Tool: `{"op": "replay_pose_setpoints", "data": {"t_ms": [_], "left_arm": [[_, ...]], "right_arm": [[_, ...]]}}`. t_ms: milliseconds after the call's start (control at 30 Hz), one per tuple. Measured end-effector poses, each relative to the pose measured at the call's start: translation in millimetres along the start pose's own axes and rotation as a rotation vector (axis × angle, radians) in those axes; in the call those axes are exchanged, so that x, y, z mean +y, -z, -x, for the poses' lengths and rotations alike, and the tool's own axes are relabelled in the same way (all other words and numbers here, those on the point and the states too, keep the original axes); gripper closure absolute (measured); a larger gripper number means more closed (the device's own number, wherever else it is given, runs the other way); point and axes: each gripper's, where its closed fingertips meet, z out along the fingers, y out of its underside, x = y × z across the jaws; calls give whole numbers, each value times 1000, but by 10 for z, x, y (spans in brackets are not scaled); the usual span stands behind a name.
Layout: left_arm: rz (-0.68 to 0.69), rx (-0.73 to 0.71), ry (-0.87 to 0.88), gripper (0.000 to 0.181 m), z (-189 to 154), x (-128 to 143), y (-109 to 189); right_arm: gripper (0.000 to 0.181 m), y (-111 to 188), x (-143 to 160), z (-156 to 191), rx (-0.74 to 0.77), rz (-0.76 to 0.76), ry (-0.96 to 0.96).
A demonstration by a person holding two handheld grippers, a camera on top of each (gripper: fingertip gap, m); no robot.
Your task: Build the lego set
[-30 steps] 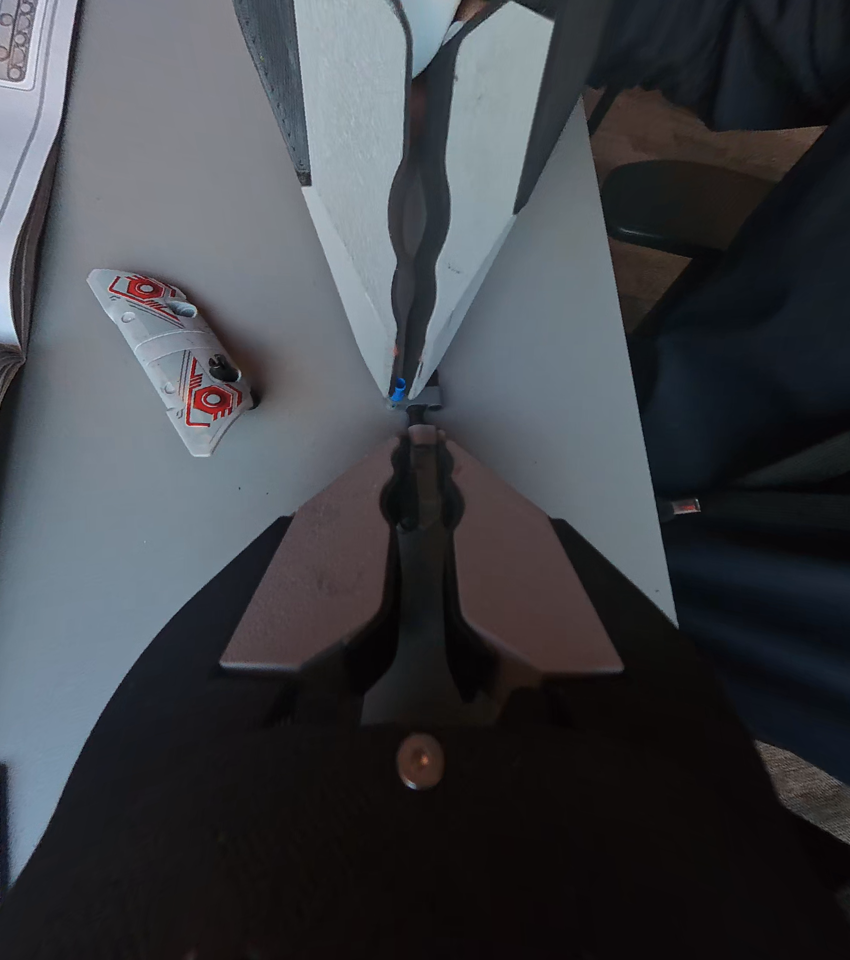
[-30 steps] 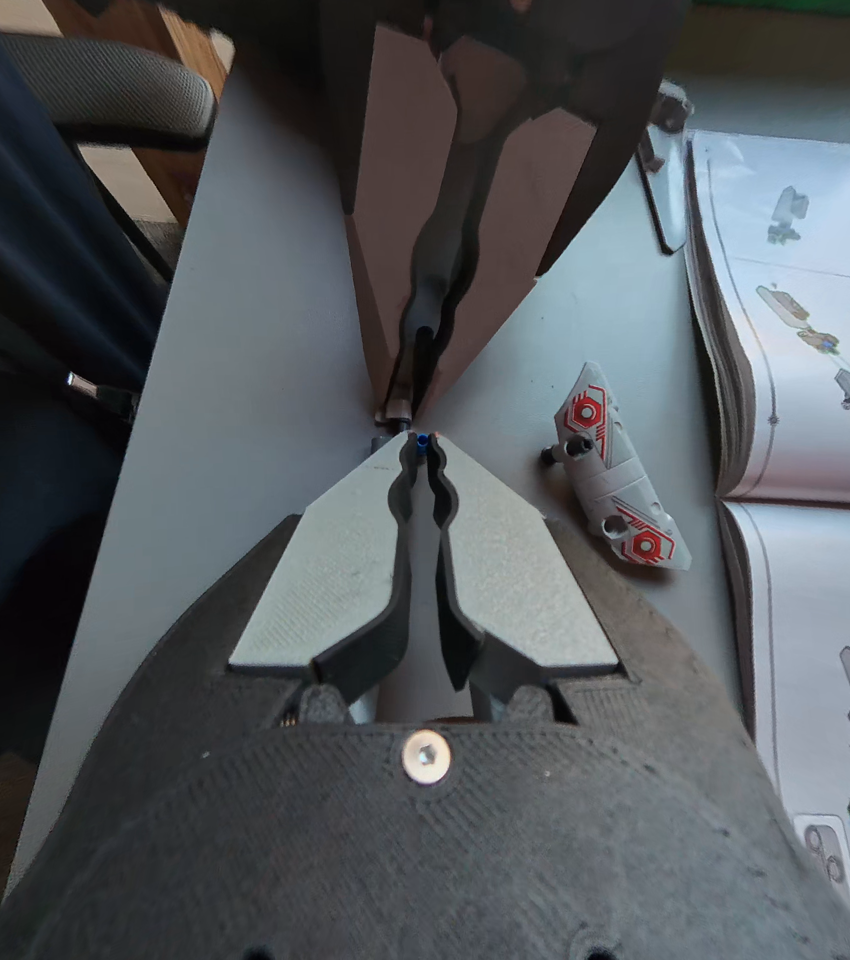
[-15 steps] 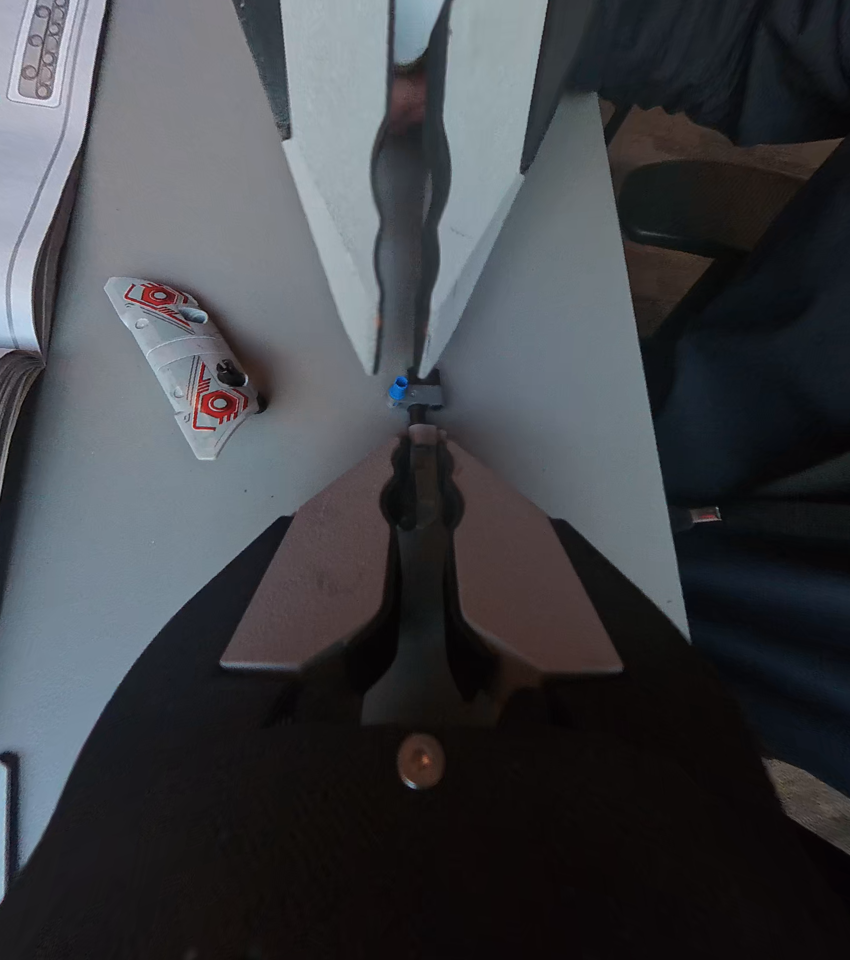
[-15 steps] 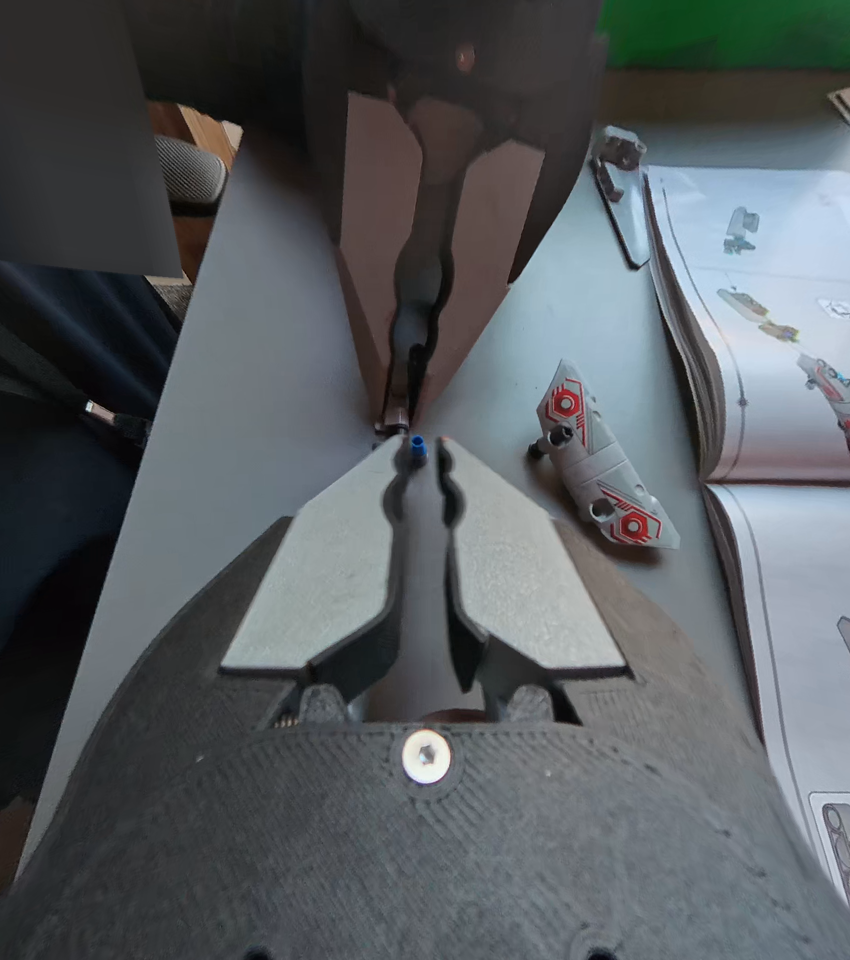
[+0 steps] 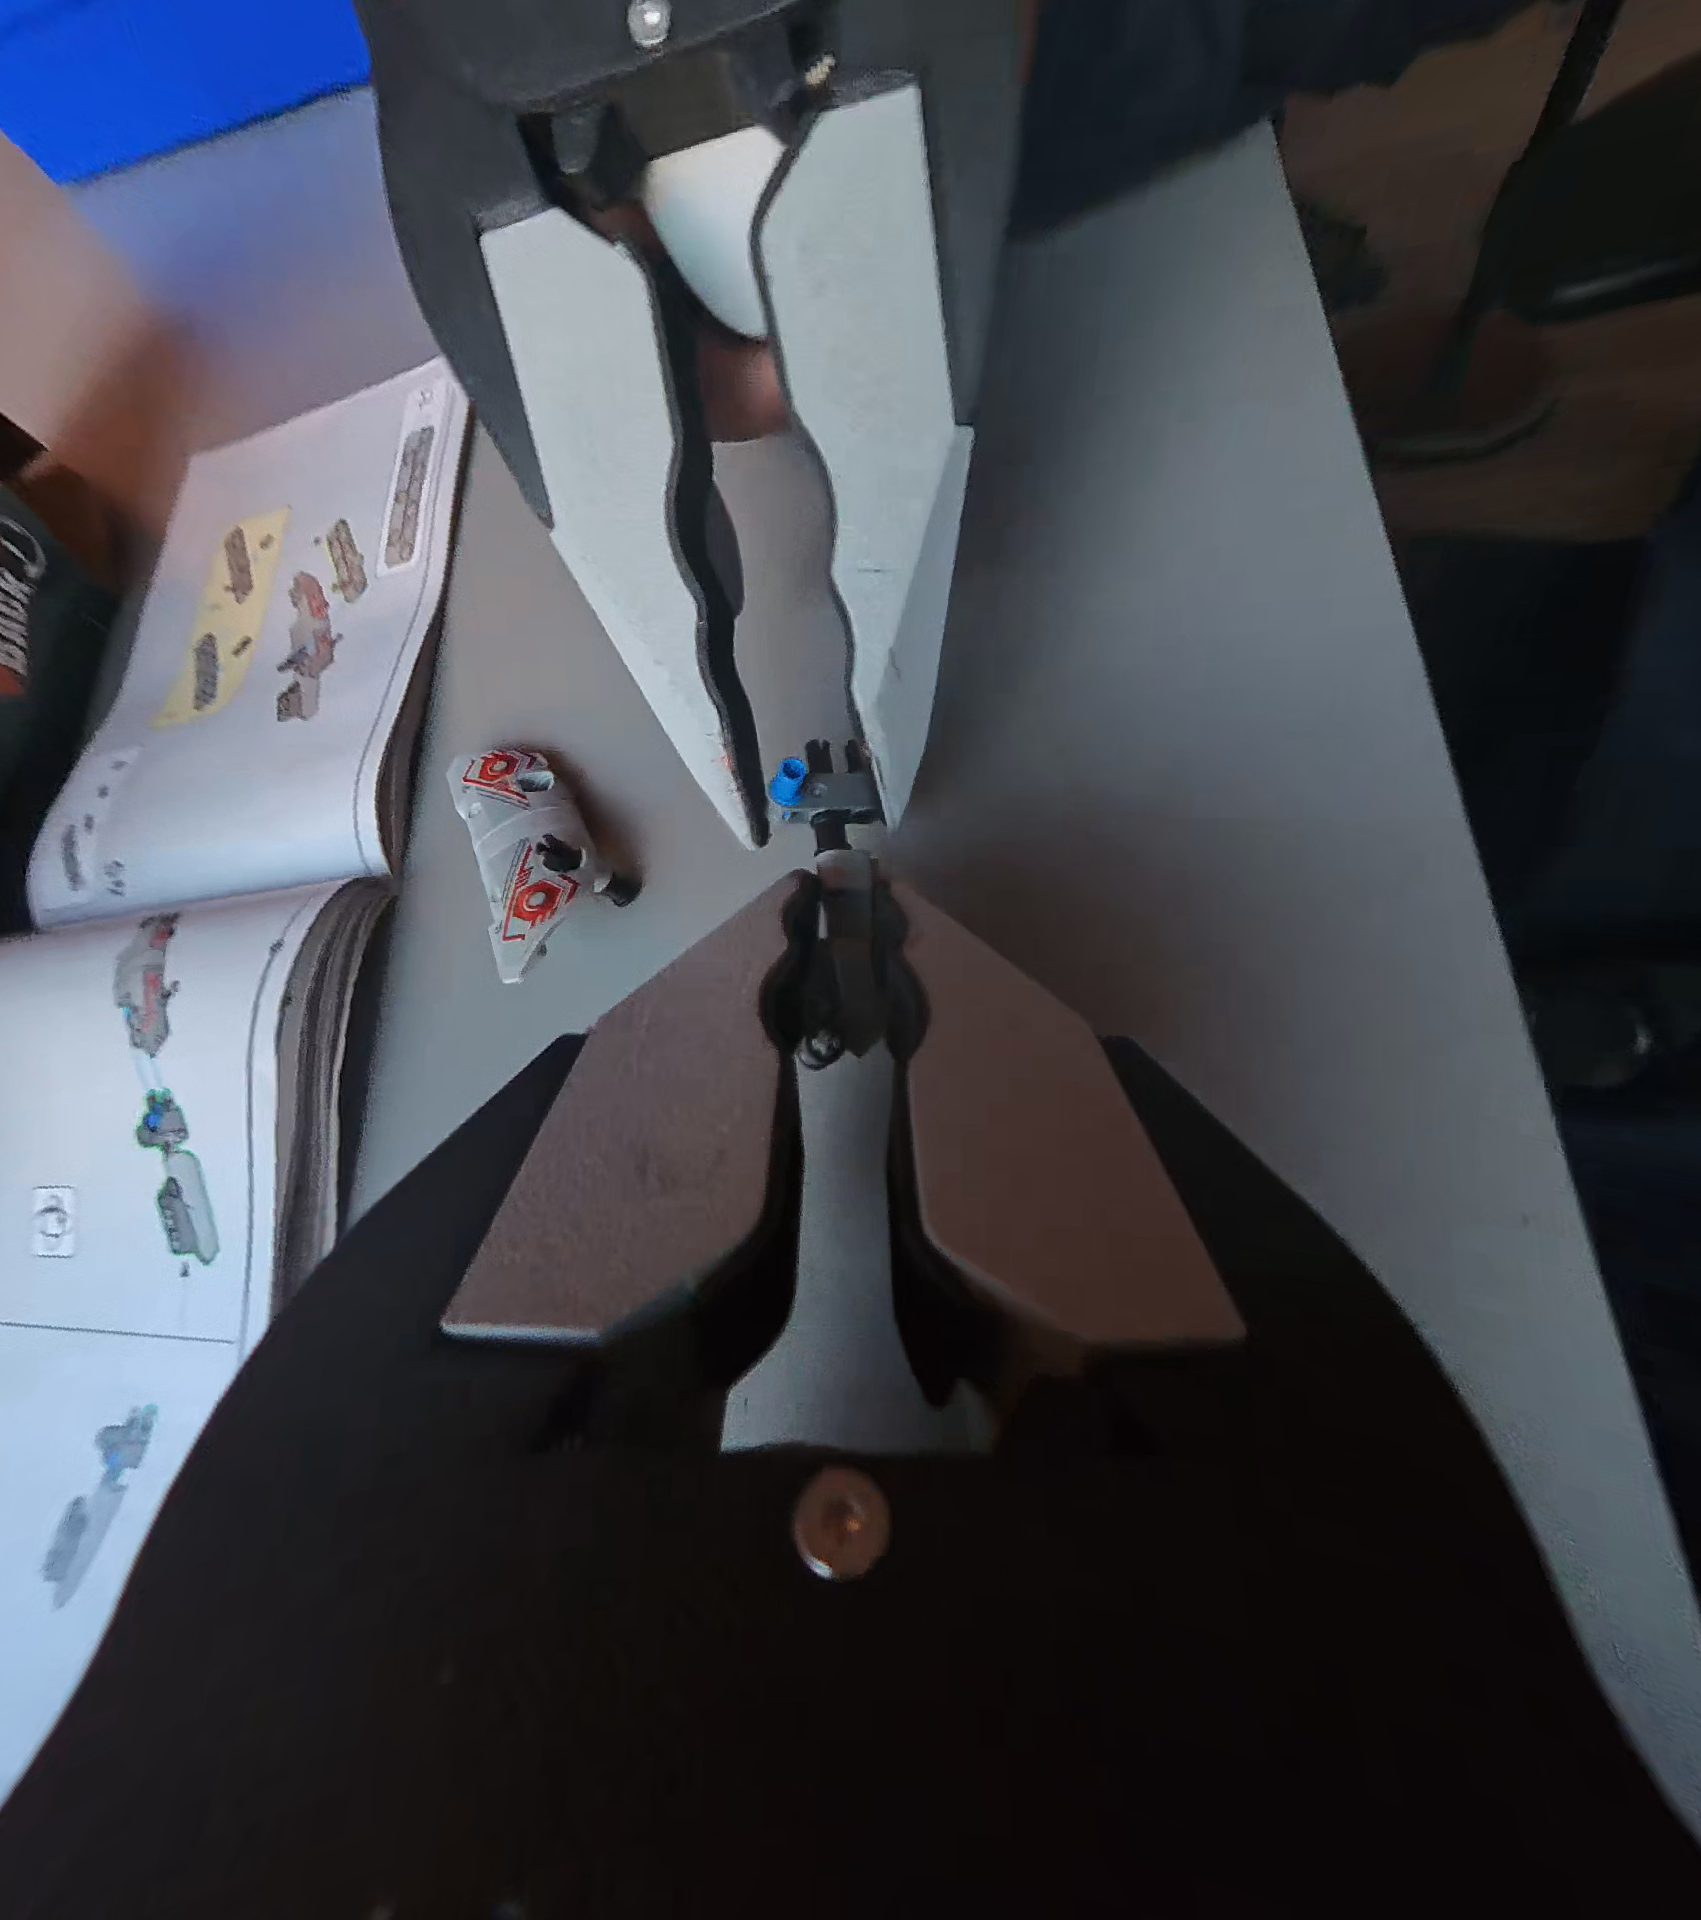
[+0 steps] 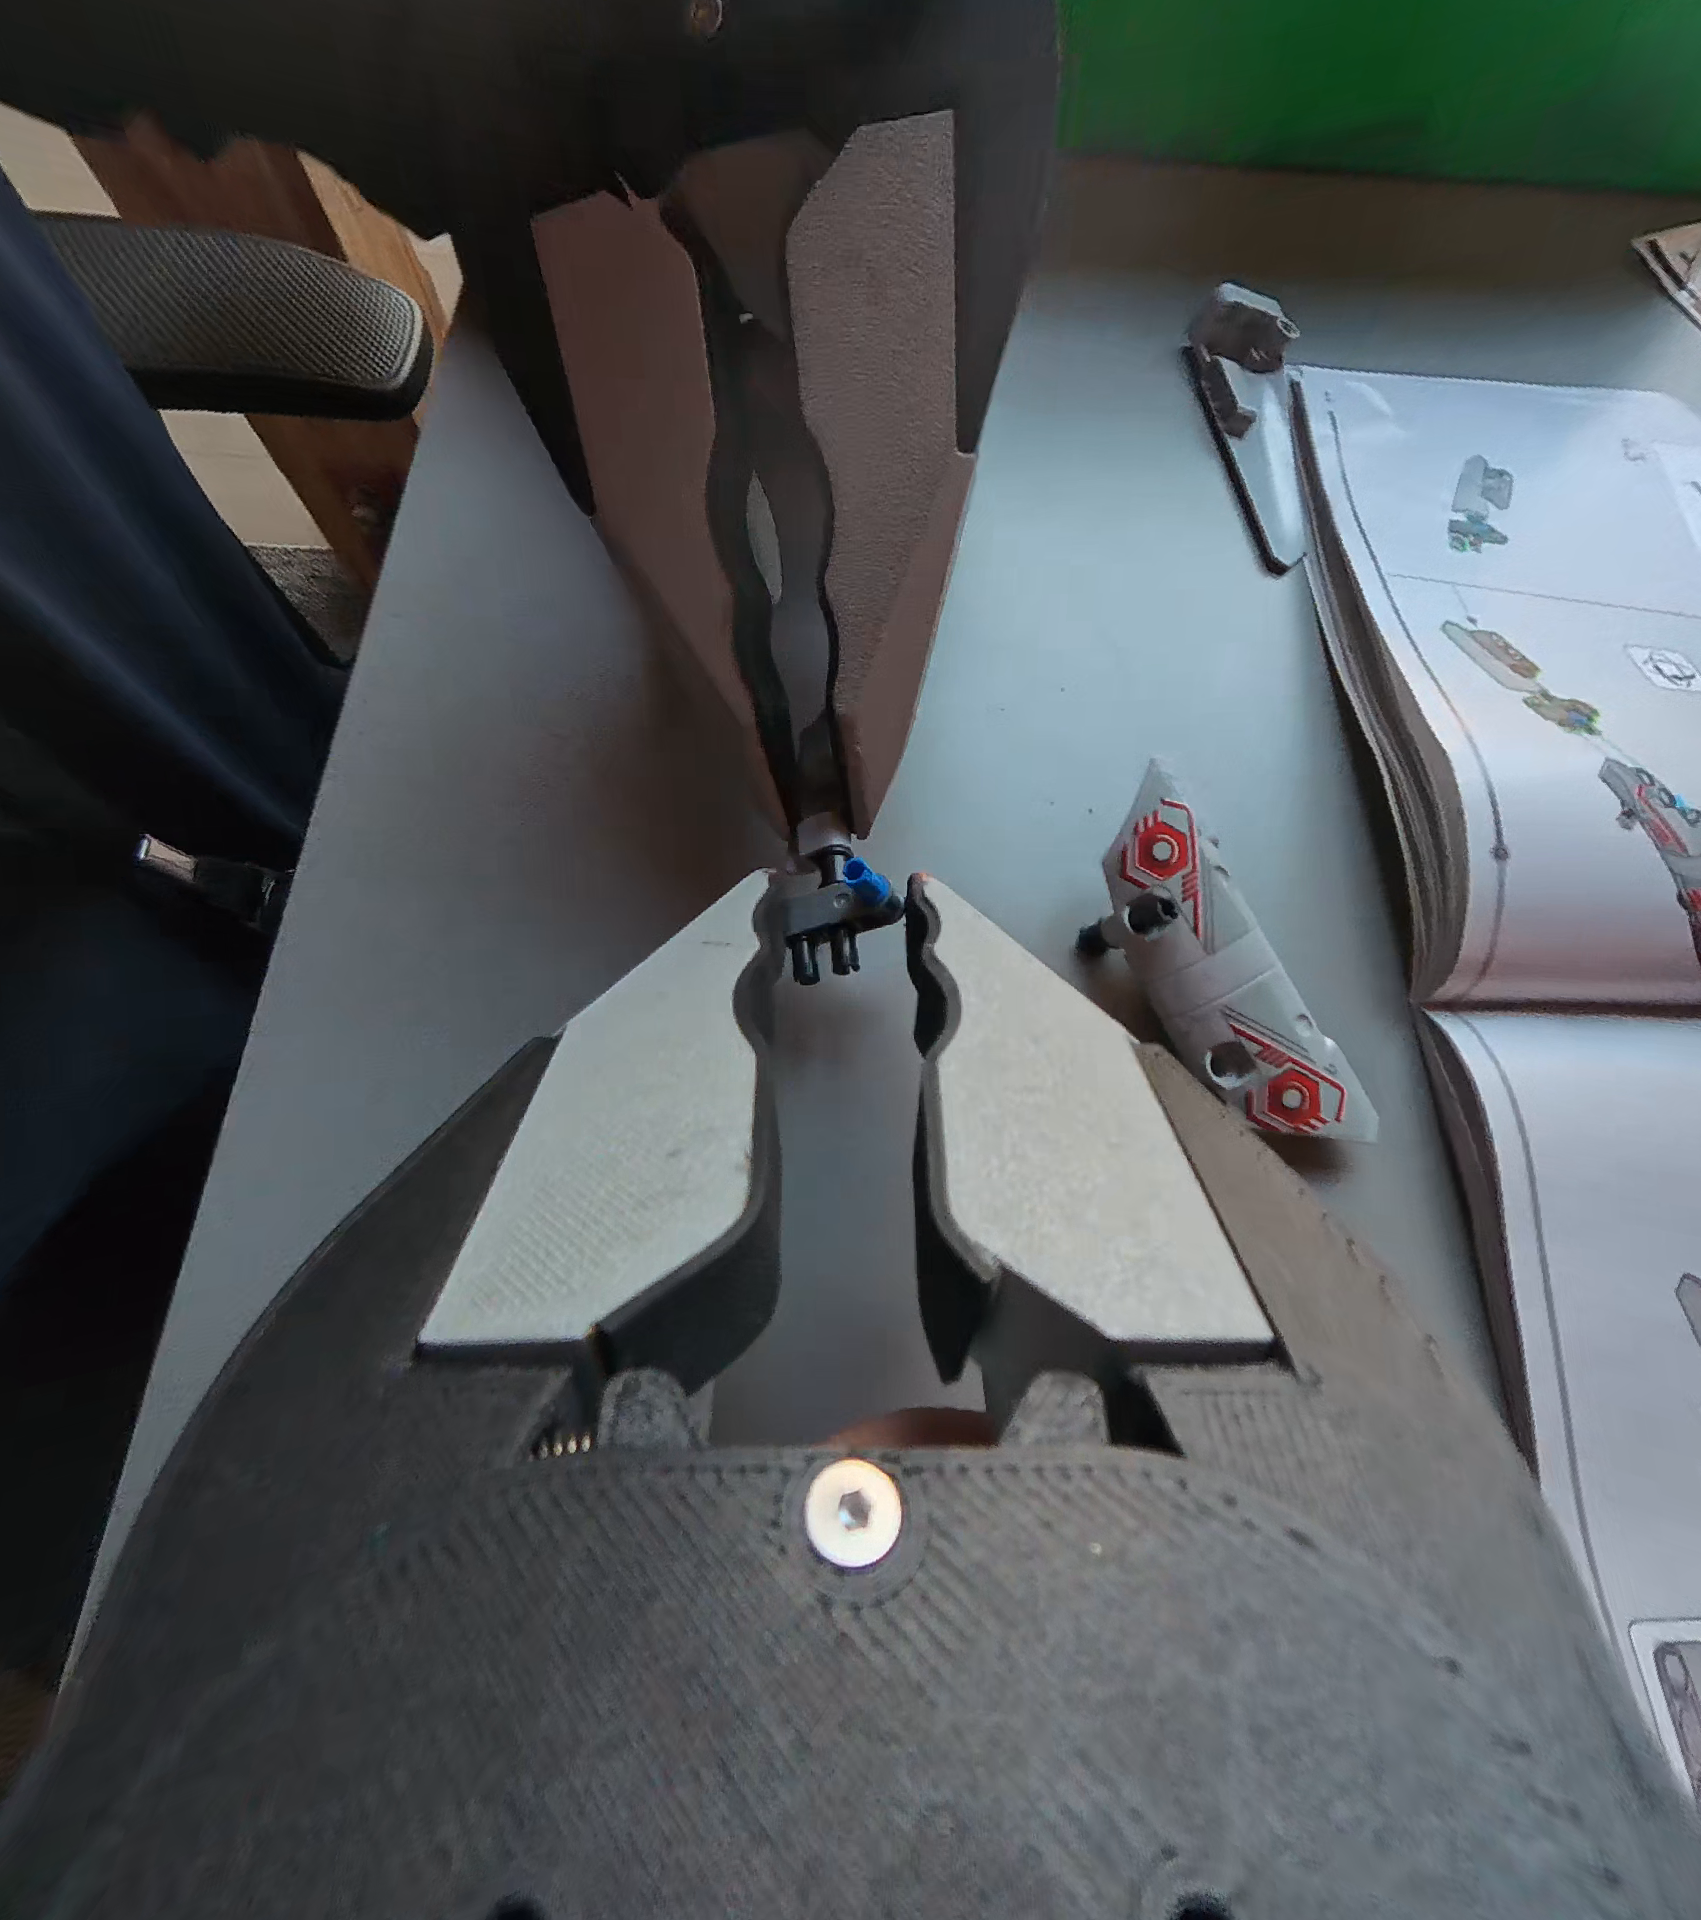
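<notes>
**Now the pin is seated and we let go with the right**

Closest to us, our left gripper (image 5: 844, 883), the brown-padded one, has its jaws pressed together on the pale stub of a small dark grey connector piece (image 5: 830, 795), holding it clear above the grey tabletop (image 5: 1189, 831). A short blue plastic pin (image 5: 784, 779) sticks out of one end of that connector, and two black pegs show on its far side in the right wrist view. Our right gripper (image 6: 835, 904), with pale grey pads, faces the left one tip to tip; its jaws stand spread, with the connector sitting in the gap between the tips, seemingly untouched by either one.

We judge the step in hand to be fitting the blue pin into the connector, and it looks done. Next, we think, comes joining this sub-assembly to the curved light grey panel with red hexagon markings (image 5: 524, 862), which lies on the table just beside the grippers, a black pin already in it. That calls for a firm grasp on the panel and careful lining up of pegs with holes.

Farther off, the open instruction booklet (image 6: 1604, 727) lies flat beyond the panel.
</notes>
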Motion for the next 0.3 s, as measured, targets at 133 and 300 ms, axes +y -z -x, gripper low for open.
{"op": "replay_pose_setpoints", "data": {"t_ms": [133, 300], "left_arm": [[12, -45, -81, 181, -33, 38, 20], [-31, -1, 37, 181, 38, 4, 68]], "right_arm": [[169, -28, -26, 17, 37, 1, 70], [169, -58, -4, -2, 81, 24, 134]]}}
